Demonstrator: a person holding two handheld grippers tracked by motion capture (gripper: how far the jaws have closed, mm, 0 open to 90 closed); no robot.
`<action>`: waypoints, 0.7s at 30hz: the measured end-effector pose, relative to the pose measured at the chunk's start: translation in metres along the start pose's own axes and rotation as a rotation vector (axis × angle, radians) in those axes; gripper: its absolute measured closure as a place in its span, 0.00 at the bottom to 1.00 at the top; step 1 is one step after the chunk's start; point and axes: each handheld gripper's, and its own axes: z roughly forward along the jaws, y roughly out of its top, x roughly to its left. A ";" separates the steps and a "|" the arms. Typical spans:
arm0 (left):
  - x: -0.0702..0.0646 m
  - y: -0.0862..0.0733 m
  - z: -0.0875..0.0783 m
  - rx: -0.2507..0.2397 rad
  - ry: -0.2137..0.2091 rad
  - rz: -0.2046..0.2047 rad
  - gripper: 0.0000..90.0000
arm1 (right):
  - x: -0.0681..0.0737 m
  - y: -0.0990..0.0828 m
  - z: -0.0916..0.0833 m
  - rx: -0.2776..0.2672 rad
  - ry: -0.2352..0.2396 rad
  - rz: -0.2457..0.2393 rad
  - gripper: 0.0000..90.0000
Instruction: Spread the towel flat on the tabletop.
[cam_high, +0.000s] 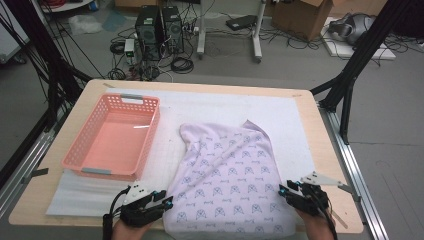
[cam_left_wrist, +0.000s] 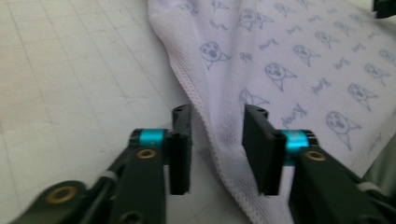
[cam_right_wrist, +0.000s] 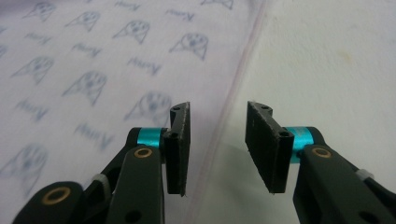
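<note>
Cloth: a white cloth (cam_high: 230, 180) printed with small blue figures lay spread on the near half of the table, its near edge at the table's front edge and one far corner turned up.
Left gripper: the left gripper (cam_high: 167, 201) sat at the cloth's near left hem; jaws stood apart, the stitched hem (cam_left_wrist: 219, 154) running between them, with no pad seen pressing on it.
Right gripper: the right gripper (cam_high: 286, 191) sat at the cloth's near right edge; jaws stood apart over that edge (cam_right_wrist: 224, 126), gripping nothing.
Basket: a pink slotted basket (cam_high: 85, 150) stood just left of the cloth, apart from it.
Surface: a white gridded mat (cam_high: 210, 107) covered a light wooden table (cam_high: 310, 120).
Room: grey floor beyond, with two black computer towers (cam_high: 160, 30), tangled cables (cam_high: 182, 64), a cardboard box (cam_high: 305, 17) and black frame struts (cam_high: 360, 55) at both sides.
</note>
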 end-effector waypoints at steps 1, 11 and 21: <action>0.001 0.001 0.000 -0.007 0.003 0.003 0.63 | 0.001 0.004 0.006 0.011 -0.006 -0.004 0.68; 0.015 0.030 0.028 -0.039 -0.054 0.015 0.55 | -0.016 0.008 0.000 0.074 -0.084 -0.049 0.99; 0.026 0.052 0.057 -0.023 -0.047 -0.006 0.56 | -0.029 -0.018 -0.035 0.096 -0.120 -0.005 0.95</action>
